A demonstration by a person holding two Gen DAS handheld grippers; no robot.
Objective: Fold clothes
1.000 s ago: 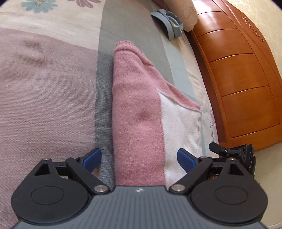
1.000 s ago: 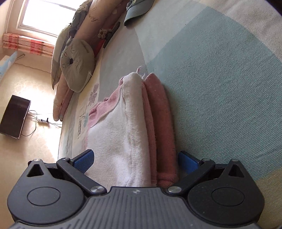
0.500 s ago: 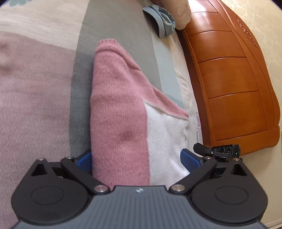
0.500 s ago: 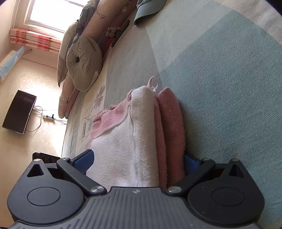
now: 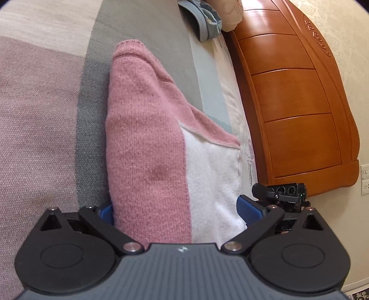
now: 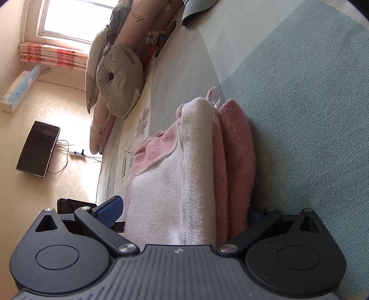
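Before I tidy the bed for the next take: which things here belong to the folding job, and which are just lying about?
Part of the job:
- folded pink and white sweater
- left gripper and right gripper, both astride the sweater, jaws wide

Just lying about:
- blue-grey cap
- cat-face cushion
- long pillow
- wooden headboard
- black screen on the floor

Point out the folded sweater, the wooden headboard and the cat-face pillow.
folded sweater (image 5: 147,143), left wrist view, pink knit top face.
wooden headboard (image 5: 297,92), left wrist view, middle panel.
cat-face pillow (image 6: 117,78), right wrist view, stitched face.
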